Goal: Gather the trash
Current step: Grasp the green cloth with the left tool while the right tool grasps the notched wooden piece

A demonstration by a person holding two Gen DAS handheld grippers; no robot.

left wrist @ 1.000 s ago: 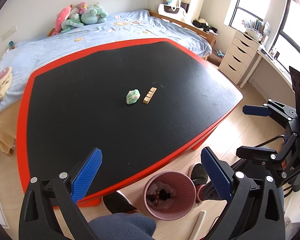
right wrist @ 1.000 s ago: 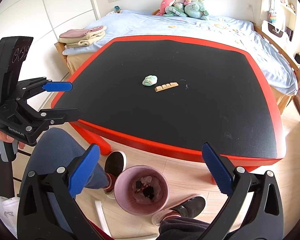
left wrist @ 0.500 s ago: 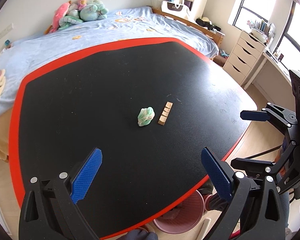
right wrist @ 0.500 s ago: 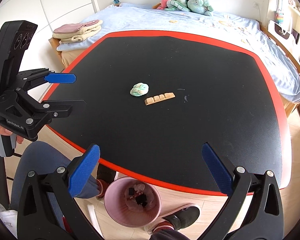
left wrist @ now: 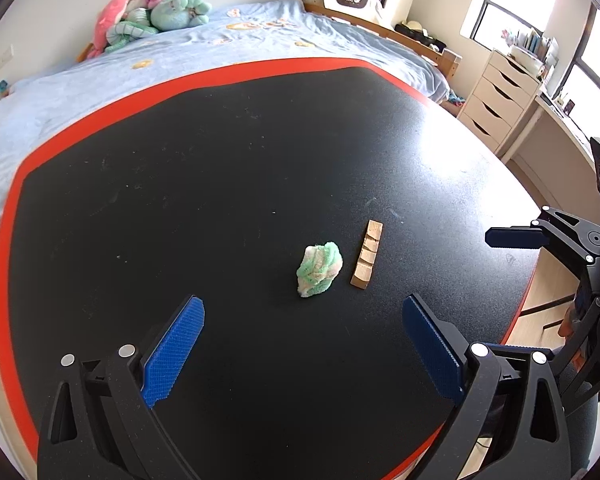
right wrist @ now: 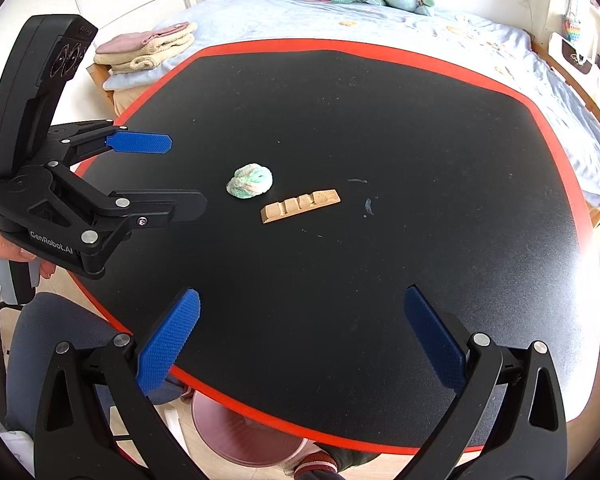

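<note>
Both claws have advanced from over the pink bin (right wrist: 244,436) to above the black counter (left wrist: 220,184); the left claw (left wrist: 300,344) and right claw (right wrist: 300,336) hang wide open and empty; the crumpled green-and-white wad (left wrist: 320,269) now lies just beyond the left claw, the notched wooden strip (left wrist: 367,254) just right of it; a pickup looks imminent.

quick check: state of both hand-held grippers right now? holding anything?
Left hand-held gripper: open, holding nothing, above the black table.
Right hand-held gripper: open, holding nothing.
</note>
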